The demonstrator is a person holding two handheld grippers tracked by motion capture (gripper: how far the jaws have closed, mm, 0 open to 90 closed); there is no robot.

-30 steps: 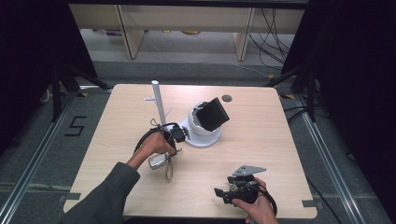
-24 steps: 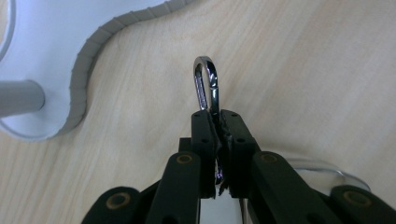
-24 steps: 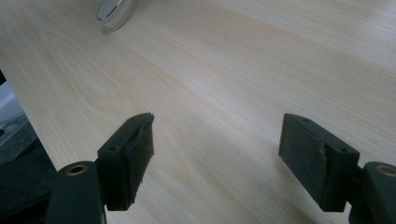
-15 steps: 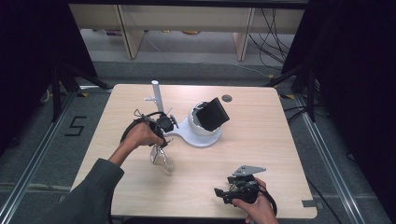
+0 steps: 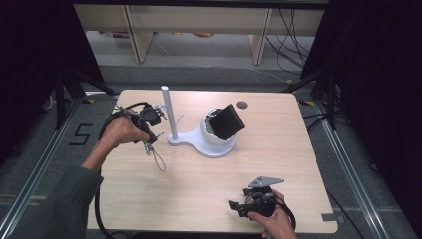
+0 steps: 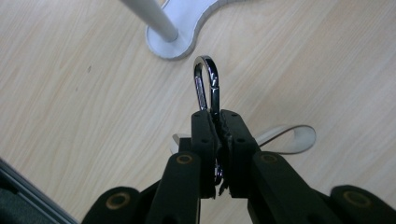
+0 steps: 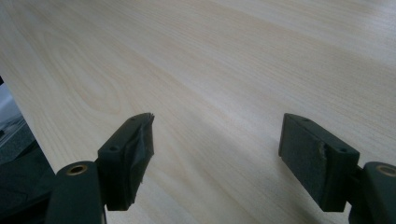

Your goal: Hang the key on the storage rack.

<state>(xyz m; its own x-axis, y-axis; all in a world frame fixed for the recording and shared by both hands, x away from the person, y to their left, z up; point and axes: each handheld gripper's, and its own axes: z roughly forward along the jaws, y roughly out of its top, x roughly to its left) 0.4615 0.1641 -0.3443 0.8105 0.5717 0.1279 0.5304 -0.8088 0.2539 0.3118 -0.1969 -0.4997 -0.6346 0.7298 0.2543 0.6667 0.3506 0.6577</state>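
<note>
- Pale wood-grain table on a grey floor, dark surroundings at both sides, shelving legs and cables beyond the far edge.
- Nearest, at the table's front right: right gripper in the person's right hand, grey three-cornered plate on top; jaws spread wide over bare wood in the right gripper view, nothing between them.
- Farther in, at the left: left gripper in the left hand, forearm in a grey-green sleeve entering from the bottom left, black cable looping back beside it.
- Jaws of the left gripper pressed together on a silver metal clip, its rounded end projecting past the jaw tips toward the base of the post.
- Thin loop hanging from the clip and reaching down to the table in the high view; a pale loop end also visible behind the jaws in the left gripper view.
- Just beyond the clip: white upright post on a flat white base.
- Farther right on the same base: rounded white holder carrying a tilted black block.
- Near the far edge: small dark round disc set in the tabletop.
</note>
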